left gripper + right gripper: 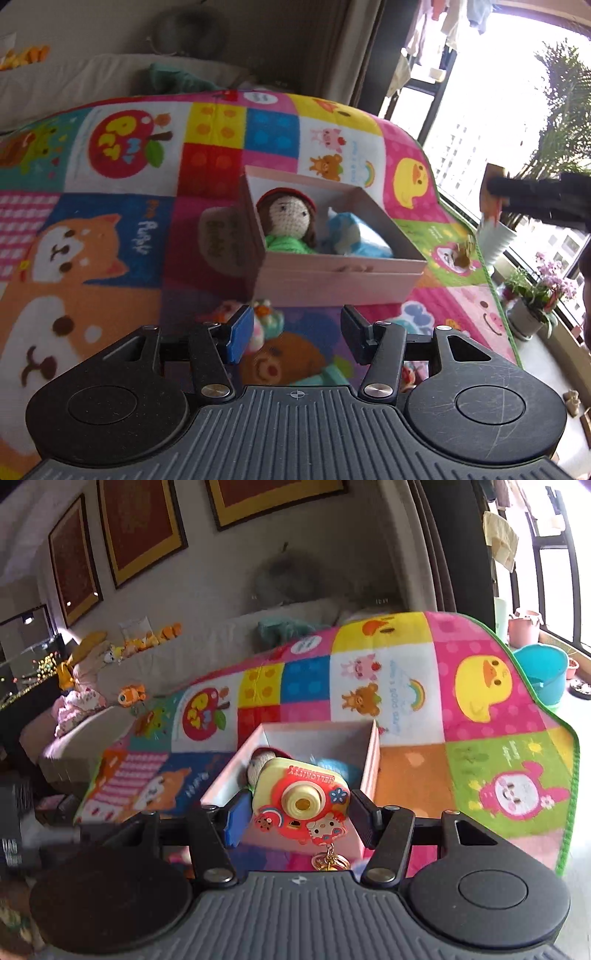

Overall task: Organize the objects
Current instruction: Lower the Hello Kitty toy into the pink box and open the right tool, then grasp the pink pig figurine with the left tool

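Note:
An open pink box (334, 282) sits on a colourful cartoon play mat (110, 229). Inside lie a crocheted doll (290, 221) with a red hat and green top, and a blue-and-white soft item (356, 236). My left gripper (297, 334) is open and empty, just in front of the box. A small flower trinket (266, 321) lies on the mat between its fingers. My right gripper (301, 818) is shut on a yellow-and-red toy camera (301, 803) with a dangling key ring, held above the box's (371, 760) near edge. The right gripper also shows in the left wrist view (535, 197), blurred.
The mat (480, 738) covers a raised surface that drops off at its green right edge. A beige sofa (155, 672) with soft toys stands behind. A blue basin (545, 672), potted plants (532, 306) and windows lie to the right.

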A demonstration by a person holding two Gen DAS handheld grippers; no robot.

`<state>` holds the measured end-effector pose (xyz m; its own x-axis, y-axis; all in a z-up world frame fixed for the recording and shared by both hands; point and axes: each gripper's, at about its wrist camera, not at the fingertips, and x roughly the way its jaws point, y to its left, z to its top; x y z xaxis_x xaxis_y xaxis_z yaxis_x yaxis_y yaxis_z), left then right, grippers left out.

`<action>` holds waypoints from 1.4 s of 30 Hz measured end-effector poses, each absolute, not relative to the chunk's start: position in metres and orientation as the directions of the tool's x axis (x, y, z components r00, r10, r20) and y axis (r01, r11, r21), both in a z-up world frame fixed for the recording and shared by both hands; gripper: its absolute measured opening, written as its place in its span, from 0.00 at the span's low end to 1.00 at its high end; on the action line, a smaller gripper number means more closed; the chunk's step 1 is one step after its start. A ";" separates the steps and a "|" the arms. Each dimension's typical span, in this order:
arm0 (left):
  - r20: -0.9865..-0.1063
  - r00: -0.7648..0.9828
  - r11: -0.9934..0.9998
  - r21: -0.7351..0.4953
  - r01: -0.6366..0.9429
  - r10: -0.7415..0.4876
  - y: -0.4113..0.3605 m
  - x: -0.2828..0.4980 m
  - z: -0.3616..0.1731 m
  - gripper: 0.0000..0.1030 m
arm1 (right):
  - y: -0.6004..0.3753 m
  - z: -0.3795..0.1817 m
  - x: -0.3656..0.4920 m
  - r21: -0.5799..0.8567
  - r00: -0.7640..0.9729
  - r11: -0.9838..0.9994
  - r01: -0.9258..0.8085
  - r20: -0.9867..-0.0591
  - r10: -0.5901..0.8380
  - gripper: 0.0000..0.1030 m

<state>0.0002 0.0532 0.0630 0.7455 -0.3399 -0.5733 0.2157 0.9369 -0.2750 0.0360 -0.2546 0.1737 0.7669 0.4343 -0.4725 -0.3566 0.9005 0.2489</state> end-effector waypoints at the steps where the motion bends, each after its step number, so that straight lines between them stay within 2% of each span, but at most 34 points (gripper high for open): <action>1: -0.573 0.748 0.937 -0.286 0.201 -0.335 0.060 -0.004 0.062 0.55 | -0.249 0.184 0.046 0.256 0.775 0.896 -0.362 -0.452 0.442 0.56; 4: -0.562 0.765 0.938 -0.306 0.161 -0.315 0.077 -0.016 0.061 0.55 | -0.230 0.208 0.081 0.275 0.785 0.883 -0.380 -0.409 0.465 0.56; 5: -0.558 0.771 0.938 -0.311 0.150 -0.308 0.081 -0.019 0.061 0.55 | -0.224 0.212 0.091 0.285 0.782 0.877 -0.387 -0.402 0.476 0.59; 6: -0.555 0.775 0.939 -0.314 0.142 -0.303 0.085 -0.022 0.061 0.55 | -0.218 0.215 0.100 0.288 0.789 0.883 -0.372 -0.402 0.464 0.67; 10: -0.573 0.764 0.943 -0.302 0.138 -0.295 0.090 -0.031 0.054 0.55 | -0.210 0.215 0.099 0.290 0.805 0.887 -0.359 -0.386 0.451 0.75; 12: -0.597 0.745 0.945 -0.296 0.139 -0.296 0.089 -0.032 0.047 0.55 | -0.213 0.207 0.086 0.272 0.810 0.893 -0.360 -0.383 0.443 0.83; 16: -0.619 0.722 0.942 -0.302 0.145 -0.310 0.082 -0.031 0.035 0.55 | -0.224 0.177 0.058 0.138 0.827 0.942 -0.307 -0.450 0.336 0.85; 21: -0.610 0.723 0.940 -0.293 0.175 -0.325 0.065 -0.027 0.036 0.55 | -0.245 0.123 0.030 0.037 0.799 0.971 -0.237 -0.562 0.216 0.88; 24: -0.619 0.734 0.958 -0.237 0.163 -0.278 0.055 -0.020 0.037 0.55 | -0.251 0.093 0.013 -0.017 0.795 0.981 -0.194 -0.589 0.147 0.94; 26: -0.611 0.756 0.971 -0.194 0.142 -0.233 0.053 -0.015 0.040 0.55 | -0.251 0.076 0.002 -0.046 0.798 0.986 -0.160 -0.594 0.102 0.94; 31: -0.590 0.777 0.975 -0.158 0.155 -0.219 0.057 0.003 0.051 0.55 | -0.259 0.052 -0.005 0.054 0.786 0.995 -0.079 -0.611 0.095 0.98; 38: -0.618 0.760 0.979 -0.109 0.174 -0.204 0.063 0.031 0.045 0.55 | -0.270 0.034 0.000 0.137 0.759 0.990 -0.026 -0.642 0.109 0.98; 42: -0.660 0.711 0.970 -0.159 0.182 -0.242 0.066 0.046 0.034 0.54 | -0.273 0.031 0.003 0.158 0.746 0.987 -0.015 -0.655 0.116 1.00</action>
